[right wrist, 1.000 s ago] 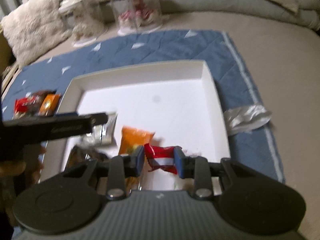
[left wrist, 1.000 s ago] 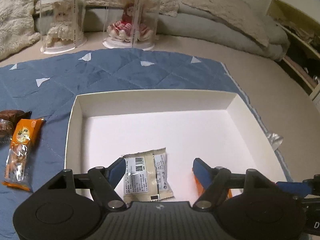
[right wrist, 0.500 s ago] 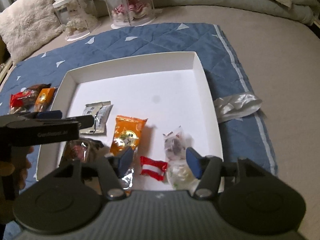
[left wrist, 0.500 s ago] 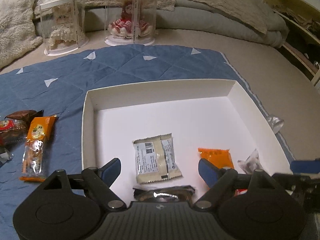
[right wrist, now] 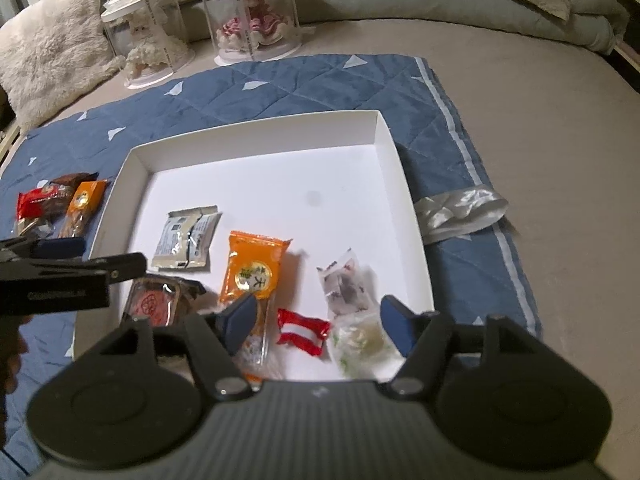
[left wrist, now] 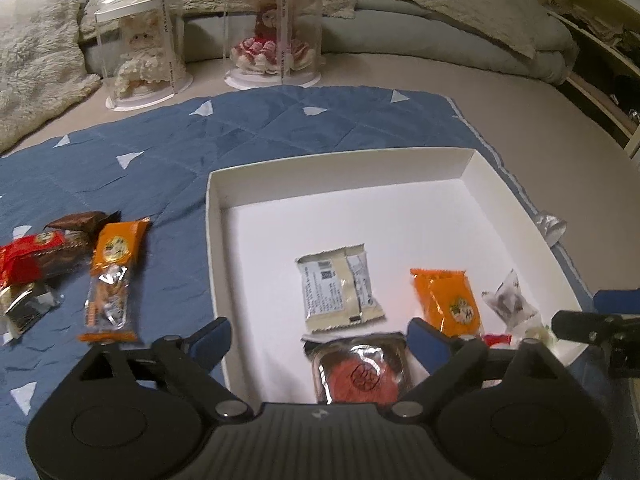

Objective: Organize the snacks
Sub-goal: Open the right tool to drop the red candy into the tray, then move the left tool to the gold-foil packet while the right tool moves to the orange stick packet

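A white box (left wrist: pixel 340 162) (right wrist: pixel 256 128) on the blue quilt (left wrist: pixel 160 160) holds several snacks: a cream packet (left wrist: pixel 338 292), an orange packet (left wrist: pixel 448 300) (right wrist: pixel 254 268), a clear packet of red cake (left wrist: pixel 362 372) and a clear sweet bag (right wrist: pixel 344 284). My left gripper (left wrist: pixel 318 340) hovers over the box's near edge. Its jaws are opening wide above the red cake packet and touch nothing. My right gripper (right wrist: pixel 316 320) is opening too. A small red-and-white candy (right wrist: pixel 304 330) lies loose between its fingers, beside a pale green packet (right wrist: pixel 360 340).
Left of the box on the quilt lie a long orange bar (left wrist: pixel 112 276), a red packet (left wrist: pixel 28 256), a brown packet (left wrist: pixel 80 222) and a silver one (left wrist: pixel 24 304). A crumpled silver wrapper (right wrist: pixel 460 212) sits right of the box. Two clear doll cases (left wrist: pixel 140 60) (left wrist: pixel 276 36) stand behind.
The right jaws spread and let go of the red-and-white candy, which now lies in the box. The left jaws widened and drew back from the cream packet, bringing the red cake packet into view.
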### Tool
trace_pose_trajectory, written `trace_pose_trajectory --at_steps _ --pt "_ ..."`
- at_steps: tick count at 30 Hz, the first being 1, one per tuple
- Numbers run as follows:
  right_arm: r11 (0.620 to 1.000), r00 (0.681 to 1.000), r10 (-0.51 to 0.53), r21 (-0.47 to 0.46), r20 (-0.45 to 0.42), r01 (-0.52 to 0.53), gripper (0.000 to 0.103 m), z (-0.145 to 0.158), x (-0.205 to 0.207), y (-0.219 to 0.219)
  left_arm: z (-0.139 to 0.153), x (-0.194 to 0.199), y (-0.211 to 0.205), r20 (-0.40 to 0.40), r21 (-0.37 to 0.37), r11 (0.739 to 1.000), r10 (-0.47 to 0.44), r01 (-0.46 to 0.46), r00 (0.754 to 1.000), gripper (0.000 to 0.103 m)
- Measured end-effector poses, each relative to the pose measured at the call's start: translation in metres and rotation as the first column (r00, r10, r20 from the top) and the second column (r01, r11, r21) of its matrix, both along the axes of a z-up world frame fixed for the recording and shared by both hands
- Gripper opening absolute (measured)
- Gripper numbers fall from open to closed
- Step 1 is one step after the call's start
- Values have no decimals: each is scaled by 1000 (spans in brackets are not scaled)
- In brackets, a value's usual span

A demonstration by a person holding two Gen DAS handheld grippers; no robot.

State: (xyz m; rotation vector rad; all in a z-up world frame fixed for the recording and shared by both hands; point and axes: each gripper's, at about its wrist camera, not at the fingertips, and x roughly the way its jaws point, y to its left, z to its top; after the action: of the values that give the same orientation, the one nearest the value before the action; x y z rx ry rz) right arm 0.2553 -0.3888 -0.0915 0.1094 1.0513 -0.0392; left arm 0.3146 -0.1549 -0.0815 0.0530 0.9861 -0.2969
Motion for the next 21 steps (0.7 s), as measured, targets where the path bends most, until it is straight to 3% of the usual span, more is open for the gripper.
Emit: trace_pose_trajectory --at_steps 10,15,21 --pt "999 1000 19 -38 -17 -20 87 2 -13 8 6 -18 20 -60 -13 1000 20 -21 998 103" --pt "998 1000 27 -57 -5 -27 102 4 -22 14 13 -27 34 -63 -18 999 36 -37 997 103" --pt "994 999 38 -99 -10 -39 102 1 -27 26 21 -36 54 -51 -15 998 57 -58 997 103"
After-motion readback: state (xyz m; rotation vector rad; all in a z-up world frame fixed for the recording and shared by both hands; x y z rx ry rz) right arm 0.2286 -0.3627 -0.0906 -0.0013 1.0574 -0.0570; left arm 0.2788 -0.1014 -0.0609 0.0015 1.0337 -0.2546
